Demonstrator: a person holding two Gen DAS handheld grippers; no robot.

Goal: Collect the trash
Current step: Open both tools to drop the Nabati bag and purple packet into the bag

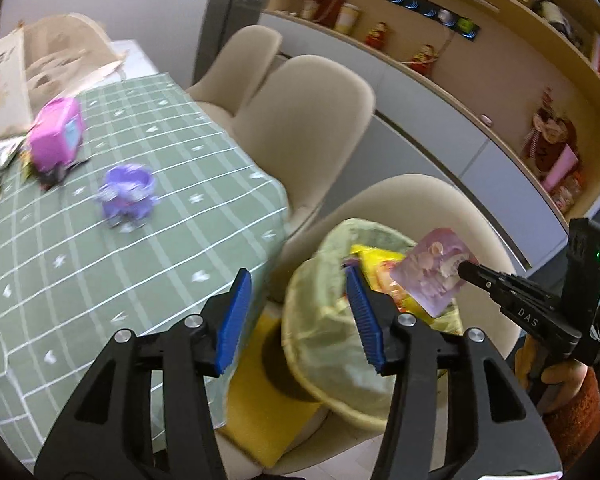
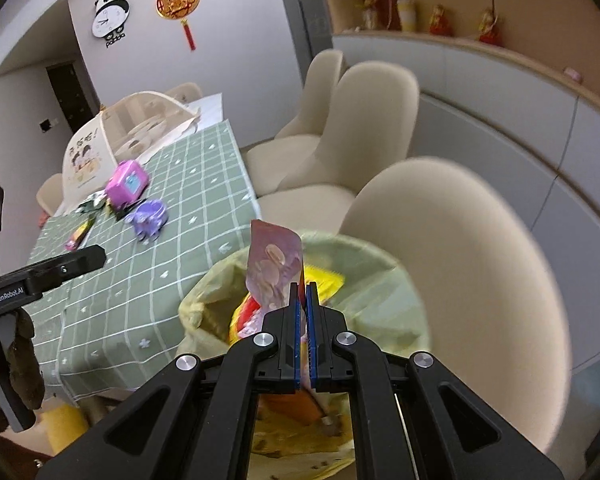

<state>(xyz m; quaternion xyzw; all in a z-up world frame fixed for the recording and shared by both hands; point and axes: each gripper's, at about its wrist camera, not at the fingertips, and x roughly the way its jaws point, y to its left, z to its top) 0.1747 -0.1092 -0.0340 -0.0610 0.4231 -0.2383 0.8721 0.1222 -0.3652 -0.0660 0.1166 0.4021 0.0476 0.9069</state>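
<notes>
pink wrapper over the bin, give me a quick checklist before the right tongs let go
1. Right tongs shut on the pink wrapper: ok.
2. Wrapper above the bin's open mouth: ok.
3. Green liner bag spread open: ok.
4. Left tongs open, empty and out of the drop path: ok, though close to the rim.
5. Room left in the bin above the yellow packet: cannot tell.
6. Table free of trash: not ok, wrappers remain at its far end.
</notes>
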